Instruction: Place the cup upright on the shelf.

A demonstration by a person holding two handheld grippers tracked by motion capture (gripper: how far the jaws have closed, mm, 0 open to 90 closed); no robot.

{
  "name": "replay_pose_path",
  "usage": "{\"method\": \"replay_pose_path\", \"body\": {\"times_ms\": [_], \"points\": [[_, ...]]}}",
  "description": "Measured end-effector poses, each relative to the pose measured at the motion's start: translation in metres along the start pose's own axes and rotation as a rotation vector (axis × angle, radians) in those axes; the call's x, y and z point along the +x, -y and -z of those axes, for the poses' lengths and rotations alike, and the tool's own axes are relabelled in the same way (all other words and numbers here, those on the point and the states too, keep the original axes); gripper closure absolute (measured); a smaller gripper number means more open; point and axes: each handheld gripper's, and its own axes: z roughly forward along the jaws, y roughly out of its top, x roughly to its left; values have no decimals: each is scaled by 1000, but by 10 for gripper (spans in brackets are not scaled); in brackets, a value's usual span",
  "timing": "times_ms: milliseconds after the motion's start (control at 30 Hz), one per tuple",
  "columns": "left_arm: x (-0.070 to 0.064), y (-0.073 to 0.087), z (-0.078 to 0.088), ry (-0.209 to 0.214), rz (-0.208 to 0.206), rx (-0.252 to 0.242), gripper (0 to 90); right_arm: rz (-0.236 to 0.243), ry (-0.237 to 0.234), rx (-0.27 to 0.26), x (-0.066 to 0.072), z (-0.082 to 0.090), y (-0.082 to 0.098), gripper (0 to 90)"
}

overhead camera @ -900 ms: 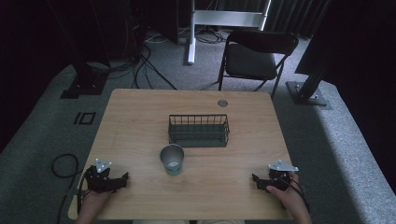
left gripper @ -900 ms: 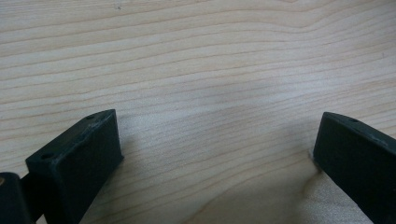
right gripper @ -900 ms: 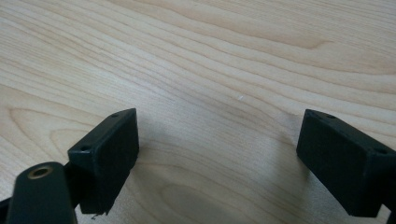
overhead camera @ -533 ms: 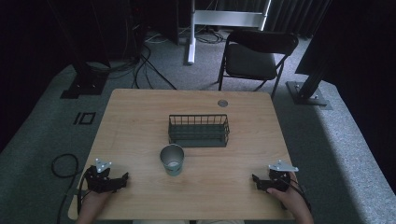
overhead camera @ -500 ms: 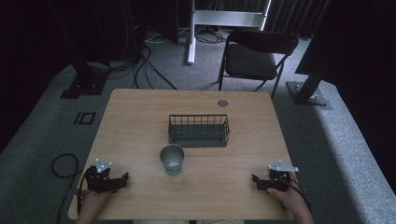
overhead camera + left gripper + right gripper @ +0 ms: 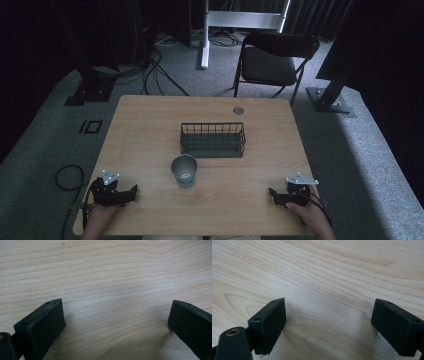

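At the lower left of the high view the left gripper (image 6: 131,193) rests on the wooden counter (image 6: 145,130), jaws apart and empty. The right gripper (image 6: 273,194) sits lower right, likewise spread. A metal cup (image 6: 184,171) stands at centre, just below a wire basket (image 6: 213,140).

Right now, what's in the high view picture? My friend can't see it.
A metal cup stands upright on a wooden table, just in front of a dark wire basket. The left gripper and right gripper rest near the table's front corners.

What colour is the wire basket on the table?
The basket is dark green, nearly black; the high view shows it best.
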Motion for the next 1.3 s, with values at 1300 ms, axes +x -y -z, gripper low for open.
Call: {"method": "replay_pose_path", "body": {"times_ms": [1300], "points": [[0,0,0,0,0,0,15,95,-192,-82,65,-15,-60,130]]}}
